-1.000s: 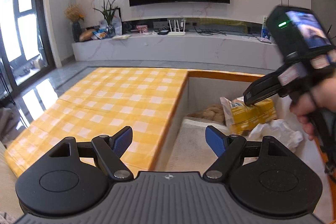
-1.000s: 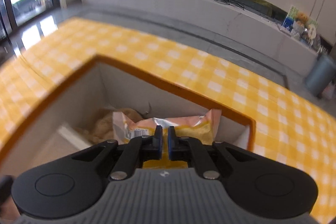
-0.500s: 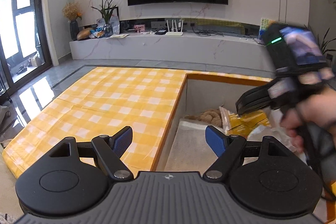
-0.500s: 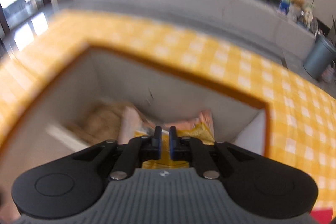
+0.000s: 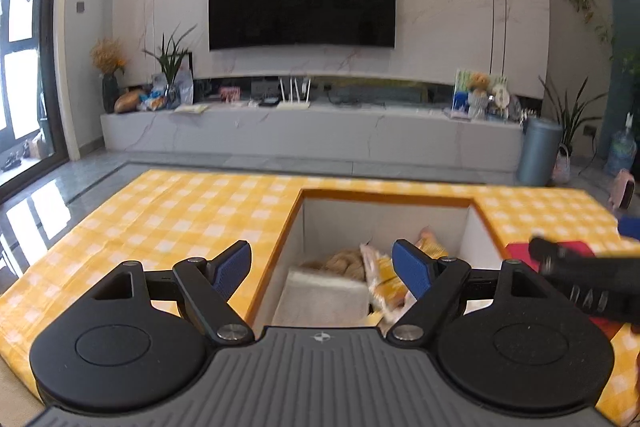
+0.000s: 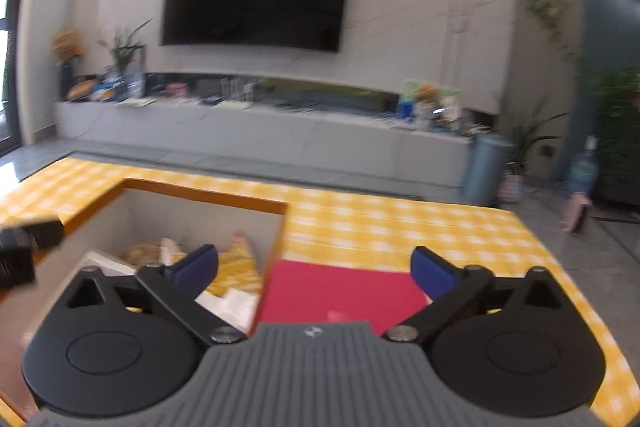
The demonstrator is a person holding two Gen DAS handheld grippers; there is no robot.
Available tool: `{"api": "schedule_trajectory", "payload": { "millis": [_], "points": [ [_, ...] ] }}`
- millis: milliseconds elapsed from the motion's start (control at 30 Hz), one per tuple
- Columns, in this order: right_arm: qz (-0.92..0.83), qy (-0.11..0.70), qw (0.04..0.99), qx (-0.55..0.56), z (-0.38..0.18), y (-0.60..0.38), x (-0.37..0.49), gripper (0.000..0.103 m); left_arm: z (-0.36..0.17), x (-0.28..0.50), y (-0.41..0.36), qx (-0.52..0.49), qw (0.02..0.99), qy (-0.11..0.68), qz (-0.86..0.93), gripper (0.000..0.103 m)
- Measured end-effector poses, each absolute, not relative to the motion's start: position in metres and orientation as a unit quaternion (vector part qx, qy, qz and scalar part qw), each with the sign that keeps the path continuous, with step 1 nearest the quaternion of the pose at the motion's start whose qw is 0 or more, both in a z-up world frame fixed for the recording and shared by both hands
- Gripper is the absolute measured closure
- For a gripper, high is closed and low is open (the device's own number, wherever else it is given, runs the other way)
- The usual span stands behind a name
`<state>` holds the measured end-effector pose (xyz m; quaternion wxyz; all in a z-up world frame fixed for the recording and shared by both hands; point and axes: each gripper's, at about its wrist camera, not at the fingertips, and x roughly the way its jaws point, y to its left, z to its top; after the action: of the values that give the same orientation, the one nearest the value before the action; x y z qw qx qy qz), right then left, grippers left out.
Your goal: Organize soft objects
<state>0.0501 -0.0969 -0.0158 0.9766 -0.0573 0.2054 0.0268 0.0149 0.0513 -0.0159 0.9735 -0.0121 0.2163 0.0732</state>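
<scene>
A white-walled box [image 5: 384, 217] with an orange rim is sunk into the yellow checked tabletop. Inside lie a yellow snack bag [image 5: 384, 279], a beige braided soft thing [image 5: 344, 261] and a white pad [image 5: 320, 297]. My left gripper [image 5: 322, 269] hangs open over the box's near left side, holding nothing. My right gripper [image 6: 316, 269] is to the right of the box, its jaws opening wide with nothing gripped. Below it a flat red item [image 6: 340, 291] lies on the cloth. The yellow bag [image 6: 236, 267] lies loose in the box [image 6: 200, 215].
The yellow checked cloth [image 5: 180, 219] covers the table around the box. Behind stand a long marble TV bench [image 5: 312, 135], a wall TV, plants and a grey bin [image 5: 538, 151]. The right gripper's body [image 5: 580, 279] shows blurred at the right edge.
The right gripper was shut on the yellow bag inside the box. It has let go, swung out to the right over the red item, and opened wide. The left gripper tilted up slightly.
</scene>
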Motion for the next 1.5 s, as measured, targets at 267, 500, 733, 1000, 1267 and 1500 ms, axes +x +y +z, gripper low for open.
{"api": "schedule_trajectory", "payload": {
  "millis": [267, 500, 733, 1000, 1267, 1500],
  "points": [
    [0.056, 0.211, 0.975, -0.047, -0.036, -0.104, 0.038, 0.003, -0.023, 0.017, 0.042, -0.005, 0.973, 0.226, 0.055, 0.005],
    [0.094, 0.222, 0.967, -0.077, -0.041, -0.098, 0.037, 0.003, -0.030, 0.017, 0.036, -0.007, 0.972, 0.232, 0.041, 0.006],
    [0.099, 0.219, 0.967, -0.081, -0.042, -0.095, 0.034, 0.003, -0.031, 0.017, 0.036, -0.007, 0.972, 0.230, 0.043, 0.006],
    [0.111, 0.243, 0.962, -0.065, -0.046, -0.095, 0.035, 0.003, -0.034, 0.018, 0.031, -0.001, 0.971, 0.234, 0.045, 0.006],
    [0.109, 0.242, 0.962, -0.058, -0.047, -0.096, 0.036, 0.003, -0.037, 0.018, 0.029, 0.003, 0.970, 0.238, 0.042, 0.006],
    [0.107, 0.241, 0.963, -0.055, -0.046, -0.099, 0.036, 0.003, -0.038, 0.018, 0.027, 0.001, 0.969, 0.243, 0.041, 0.006]
  ]
}}
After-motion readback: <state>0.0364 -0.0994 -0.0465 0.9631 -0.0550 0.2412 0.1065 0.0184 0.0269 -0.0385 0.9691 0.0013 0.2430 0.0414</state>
